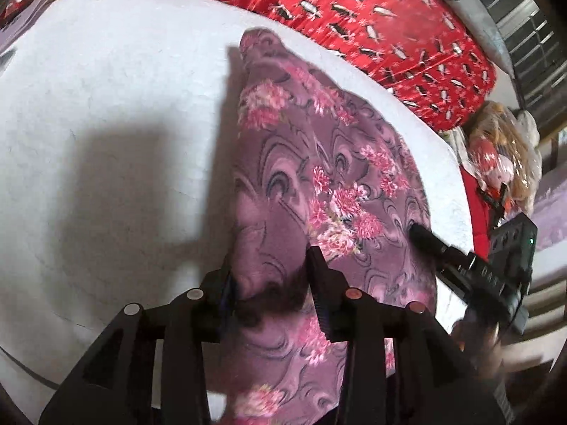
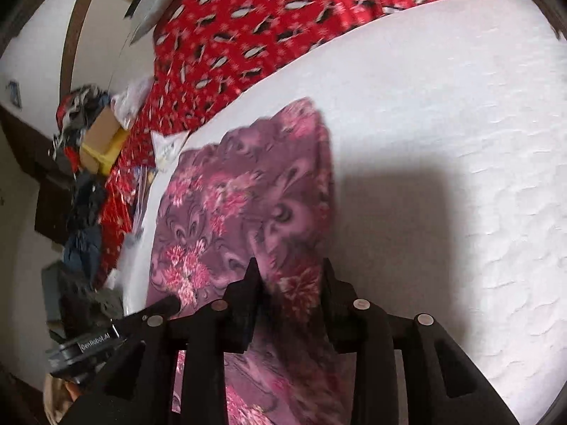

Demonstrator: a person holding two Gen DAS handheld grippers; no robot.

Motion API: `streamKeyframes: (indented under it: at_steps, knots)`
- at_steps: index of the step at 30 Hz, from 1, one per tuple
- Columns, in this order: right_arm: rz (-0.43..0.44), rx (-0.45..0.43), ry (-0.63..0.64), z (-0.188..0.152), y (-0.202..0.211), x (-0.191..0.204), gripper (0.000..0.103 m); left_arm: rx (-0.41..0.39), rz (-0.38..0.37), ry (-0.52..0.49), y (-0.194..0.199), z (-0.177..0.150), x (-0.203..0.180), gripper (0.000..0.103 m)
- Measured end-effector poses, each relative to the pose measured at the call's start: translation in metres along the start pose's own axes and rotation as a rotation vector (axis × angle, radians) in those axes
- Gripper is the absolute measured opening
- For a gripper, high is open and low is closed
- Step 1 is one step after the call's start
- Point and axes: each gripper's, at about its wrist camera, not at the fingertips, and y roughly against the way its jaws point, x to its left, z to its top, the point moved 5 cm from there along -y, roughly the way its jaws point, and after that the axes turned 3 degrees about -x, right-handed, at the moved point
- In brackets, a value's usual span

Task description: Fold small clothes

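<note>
Holding the purple floral garment (image 1: 319, 177) between both sets of fingers, I see my left gripper (image 1: 273, 276) narrowed on a bunched fold at 6 o'clock. My right gripper (image 2: 290, 283) likewise pinches cloth. It lies on the white bed cover (image 1: 106, 106), with the red penguin-print blanket (image 1: 372, 10) at 12 o'clock.

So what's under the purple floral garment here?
The purple floral garment lies on a white textured cover, which shows on both sides. Beyond it is a red penguin-print sheet. Whatever is directly beneath the cloth is covered, so that can't be seen.
</note>
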Motion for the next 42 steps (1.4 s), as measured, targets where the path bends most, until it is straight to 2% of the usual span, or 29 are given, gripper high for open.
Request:
streamKeyframes:
  at_steps: [4,6,7,10,12,13,16,18,19,20,21,22,23,24,25,27,29,31,32,33,34,36,37,39,42]
  knots:
    - [-0.004,-0.093,-0.059,0.027,0.023,-0.009,0.036,-0.105,-0.004,-0.011,0.025,0.025,-0.001,0.036]
    - [0.010,-0.084,-0.054,0.038,0.019,-0.005,0.036,-0.134,-0.002,-0.034,0.026,0.046,-0.011,0.036]
    - [0.001,-0.068,-0.046,0.043,0.012,-0.001,0.041,-0.140,0.012,-0.053,0.023,0.055,-0.016,0.036]
    - [-0.047,-0.014,-0.033,0.056,-0.017,0.006,0.042,-0.136,0.057,-0.110,0.008,0.077,-0.030,0.036]
    - [-0.037,-0.010,-0.035,0.062,-0.026,0.011,0.033,-0.124,0.085,-0.131,-0.004,0.087,-0.033,0.036]
    - [-0.025,-0.021,-0.027,0.066,-0.030,0.015,0.011,-0.111,0.108,-0.150,-0.015,0.093,-0.034,0.036]
    - [-0.036,-0.097,0.019,0.078,-0.028,0.019,0.005,-0.099,0.212,-0.184,-0.046,0.099,-0.029,0.036]
    - [-0.060,-0.112,-0.010,0.079,-0.030,0.003,0.004,-0.076,0.233,-0.182,-0.065,0.098,-0.018,0.045]
    - [-0.081,-0.081,-0.043,0.075,-0.039,-0.012,0.005,-0.085,0.218,-0.167,-0.069,0.098,-0.014,0.048]
    - [-0.090,-0.044,-0.072,0.070,-0.049,-0.027,0.003,-0.096,0.209,-0.161,-0.068,0.099,-0.012,0.049]
    - [-0.066,-0.052,-0.086,0.069,-0.048,-0.030,0.004,-0.092,0.202,-0.161,-0.066,0.099,-0.012,0.049]
    - [-0.050,-0.055,-0.096,0.070,-0.045,-0.031,0.010,-0.085,0.195,-0.164,-0.062,0.100,-0.012,0.049]
    - [-0.077,-0.064,-0.088,0.072,-0.038,-0.028,0.020,-0.081,0.186,-0.164,-0.054,0.100,-0.012,0.049]
    - [-0.103,-0.079,-0.062,0.074,-0.031,-0.022,0.020,-0.082,0.180,-0.164,-0.048,0.101,-0.014,0.049]
    - [-0.092,-0.101,-0.022,0.076,-0.021,-0.012,0.020,-0.092,0.170,-0.167,-0.036,0.100,-0.014,0.048]
    - [0.000,-0.126,0.047,0.074,-0.007,0.010,0.020,-0.122,0.142,-0.181,-0.017,0.091,-0.013,0.049]
    - [0.054,-0.133,0.115,0.064,0.002,0.027,0.020,-0.120,0.144,-0.185,-0.015,0.078,-0.010,0.055]
    - [0.008,-0.072,0.184,0.047,-0.014,0.031,0.017,-0.056,0.199,-0.203,-0.035,0.064,-0.004,0.061]
    - [-0.075,0.005,0.208,0.036,-0.034,0.023,0.013,-0.042,0.199,-0.211,-0.041,0.060,-0.002,0.061]
    - [-0.099,0.017,0.220,0.031,-0.042,0.017,0.013,-0.056,0.190,-0.202,-0.038,0.060,0.000,0.061]
    - [-0.086,-0.013,0.213,0.032,-0.037,0.017,0.013,-0.052,0.186,-0.184,-0.030,0.059,0.000,0.061]
    - [-0.111,-0.020,0.169,0.034,-0.022,0.020,0.015,-0.052,0.179,-0.170,-0.008,0.057,0.000,0.060]
    - [-0.094,-0.028,0.173,0.032,-0.013,0.025,0.020,-0.072,0.173,-0.178,0.003,0.052,-0.002,0.060]
    - [-0.048,-0.035,0.229,0.020,0.005,0.038,0.020,-0.098,0.161,-0.197,0.019,0.040,-0.004,0.060]
    - [-0.030,-0.011,0.272,-0.005,0.009,0.044,0.021,-0.072,0.201,-0.227,0.013,0.016,0.000,0.061]
